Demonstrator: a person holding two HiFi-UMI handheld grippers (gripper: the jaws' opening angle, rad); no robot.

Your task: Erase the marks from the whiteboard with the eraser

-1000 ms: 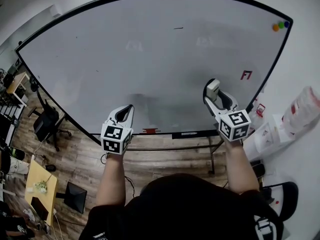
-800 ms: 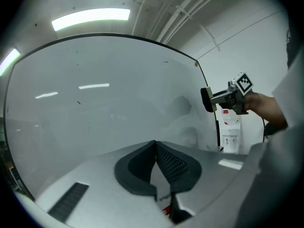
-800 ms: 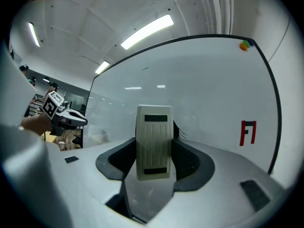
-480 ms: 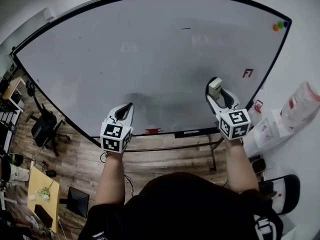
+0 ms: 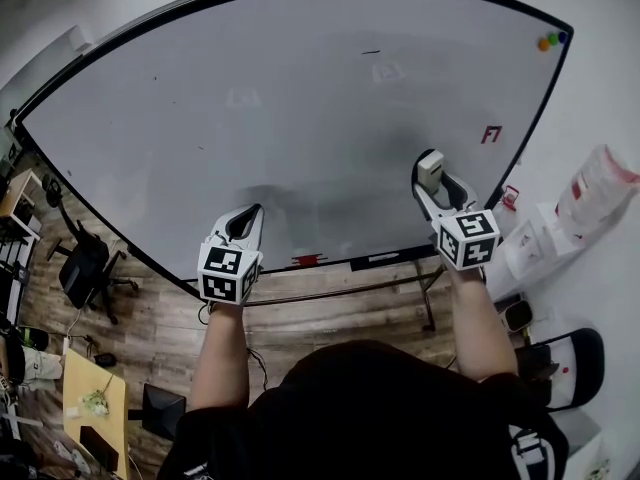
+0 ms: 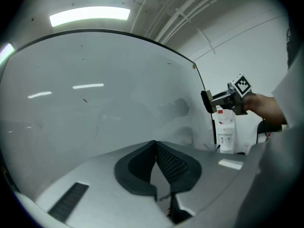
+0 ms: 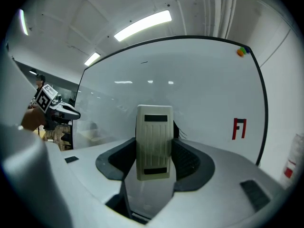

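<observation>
A large whiteboard [image 5: 300, 108] fills the head view, with a short dark stroke [image 5: 371, 52] near its top and a red mark [image 5: 490, 134] at the right. My right gripper [image 5: 430, 176] is shut on a cream eraser [image 7: 154, 141], held up a little short of the board's lower right part; the red mark [image 7: 239, 128] lies to its right. My left gripper [image 5: 247, 224] is shut with nothing in it, at the board's lower middle. A faint dark stroke [image 6: 84, 99] shows on the board in the left gripper view.
Coloured magnets [image 5: 550, 40] sit at the board's top right corner. A tray rail [image 5: 345, 261] runs along the board's lower edge, above a wood floor [image 5: 150, 318]. An office chair [image 5: 85, 268] and desks stand at the left; white boxes [image 5: 540, 248] stand at the right.
The head view has shifted a little, so the board sits slightly further left and higher. Both grippers keep nearly the same places, the eraser still in the right one.
</observation>
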